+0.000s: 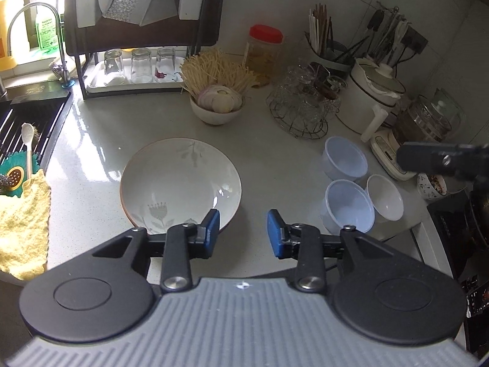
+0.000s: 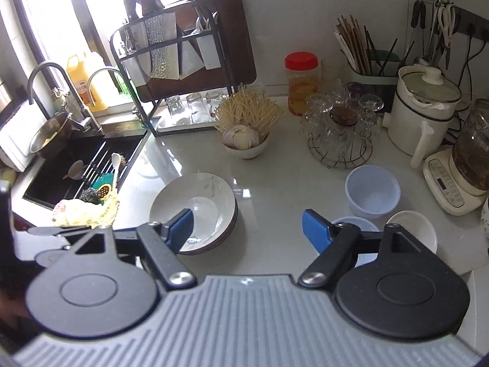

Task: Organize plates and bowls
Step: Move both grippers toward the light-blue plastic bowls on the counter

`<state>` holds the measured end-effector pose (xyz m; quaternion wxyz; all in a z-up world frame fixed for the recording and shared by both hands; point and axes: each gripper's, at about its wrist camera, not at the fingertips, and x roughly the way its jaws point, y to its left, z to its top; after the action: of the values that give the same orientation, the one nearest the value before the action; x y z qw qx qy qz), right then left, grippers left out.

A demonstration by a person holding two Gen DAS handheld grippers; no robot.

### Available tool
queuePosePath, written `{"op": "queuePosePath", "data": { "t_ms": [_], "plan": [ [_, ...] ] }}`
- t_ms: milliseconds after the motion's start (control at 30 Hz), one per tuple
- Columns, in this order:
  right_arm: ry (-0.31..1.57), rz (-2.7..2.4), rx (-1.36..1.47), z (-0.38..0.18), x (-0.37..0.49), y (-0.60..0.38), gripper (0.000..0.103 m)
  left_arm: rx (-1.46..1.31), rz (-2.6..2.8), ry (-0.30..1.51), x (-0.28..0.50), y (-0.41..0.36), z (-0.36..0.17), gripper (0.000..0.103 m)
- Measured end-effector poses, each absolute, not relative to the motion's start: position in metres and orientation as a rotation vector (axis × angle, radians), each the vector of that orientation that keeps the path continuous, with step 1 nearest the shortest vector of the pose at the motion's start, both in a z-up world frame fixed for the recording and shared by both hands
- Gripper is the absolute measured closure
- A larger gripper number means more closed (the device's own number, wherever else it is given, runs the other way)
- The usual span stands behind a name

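Observation:
A stack of white leaf-patterned plates lies on the grey counter; it also shows in the right wrist view. Two pale blue bowls and a small white bowl stand to its right; the right wrist view shows the far blue bowl, the near blue bowl and the white bowl. My left gripper is open and empty, just right of the plates' near rim. My right gripper is open and empty, above the counter between plates and bowls.
A bowl of onion slices and enoki mushrooms, a wire stand of glass cups, a white pot and a blender stand behind. A dish rack with glasses stands back left. The sink and a yellow cloth are left.

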<state>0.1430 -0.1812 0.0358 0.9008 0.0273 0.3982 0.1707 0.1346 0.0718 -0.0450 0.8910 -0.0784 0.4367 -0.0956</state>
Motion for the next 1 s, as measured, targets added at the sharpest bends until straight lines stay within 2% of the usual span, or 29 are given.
{"op": "queuePosePath", "data": {
  "t_ms": [400,700,1000],
  "plan": [
    [0.844,0.371,-0.016,0.11,0.173,-0.225,0.023,-0.175,-0.271,0.964,0.181,0.031,-0.078,0.063],
    [1.034,0.325,0.072,0.083,0.201,-0.274,0.024,-0.138,-0.295,1.054,0.196,-0.014,-0.102,0.063],
    [1.05,0.334,0.046,0.077,0.215,-0.292,0.024,-0.156,-0.368,1.078,0.213,-0.048,-0.122,0.063]
  ]
}}
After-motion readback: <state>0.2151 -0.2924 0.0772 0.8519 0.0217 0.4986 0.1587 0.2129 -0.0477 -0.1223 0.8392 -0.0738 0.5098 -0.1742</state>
